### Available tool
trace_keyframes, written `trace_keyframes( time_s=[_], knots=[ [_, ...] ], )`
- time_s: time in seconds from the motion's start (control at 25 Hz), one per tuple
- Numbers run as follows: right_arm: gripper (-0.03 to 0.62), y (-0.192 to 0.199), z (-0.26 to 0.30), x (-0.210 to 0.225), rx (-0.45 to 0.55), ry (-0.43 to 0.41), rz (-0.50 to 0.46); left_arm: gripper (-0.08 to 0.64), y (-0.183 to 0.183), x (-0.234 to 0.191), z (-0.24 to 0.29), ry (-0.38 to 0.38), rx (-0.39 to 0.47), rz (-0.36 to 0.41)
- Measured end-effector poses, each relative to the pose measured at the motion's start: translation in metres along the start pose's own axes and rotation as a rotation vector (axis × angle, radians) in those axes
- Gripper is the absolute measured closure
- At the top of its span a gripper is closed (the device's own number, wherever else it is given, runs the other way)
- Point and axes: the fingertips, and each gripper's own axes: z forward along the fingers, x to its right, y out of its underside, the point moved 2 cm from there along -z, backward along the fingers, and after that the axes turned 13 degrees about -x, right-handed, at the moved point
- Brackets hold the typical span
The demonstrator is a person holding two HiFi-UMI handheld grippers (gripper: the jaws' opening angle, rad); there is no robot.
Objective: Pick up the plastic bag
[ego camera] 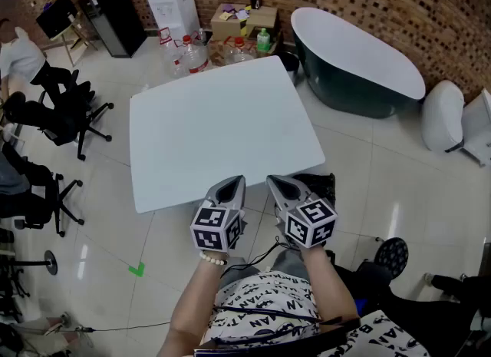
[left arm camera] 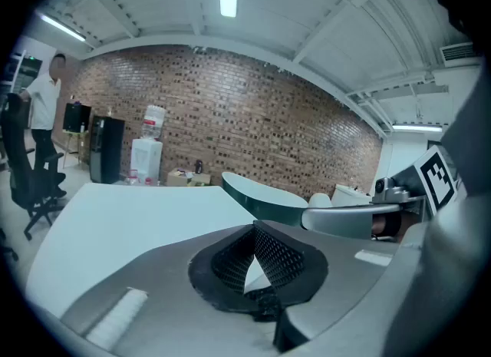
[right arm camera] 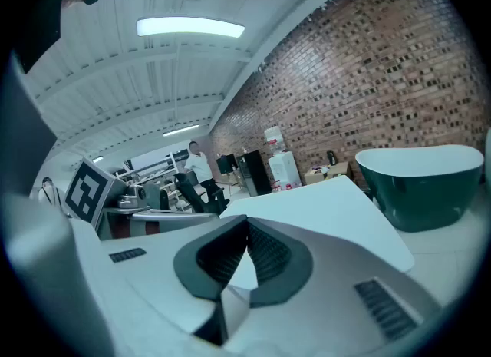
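At table [ego camera: 215, 129] near edge, left gripper [ego camera: 233, 183], right gripper [ego camera: 278, 183] clenched, empty; bag unseen, presumably limp, slippery: pinch fold.

Grey left tool [ego camera: 233, 183] and right tool [ego camera: 277, 183] bear black-and-white marker cubes [ego camera: 217, 227]; beaded bracelet [ego camera: 212, 258], white lettered shirt [ego camera: 265, 302].

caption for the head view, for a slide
Left gripper and right gripper side by side at the near edge of a white table, bathtub beyond
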Motion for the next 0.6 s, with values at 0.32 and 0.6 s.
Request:
trace_keyframes(
  time_s=[0.32,0.6],
  knots=[
    [0.577,0.057,-0.038,0.099,0.011,0.127,0.15,0.555,0.02,0.075,0.086,0.132,-0.114,0.086],
    [0.575,0.143,-0.067,0.194,-0.027,0.269,0.267,0.555,0.071,0.148,0.172,0.27,-0.246,0.172]
  ],
)
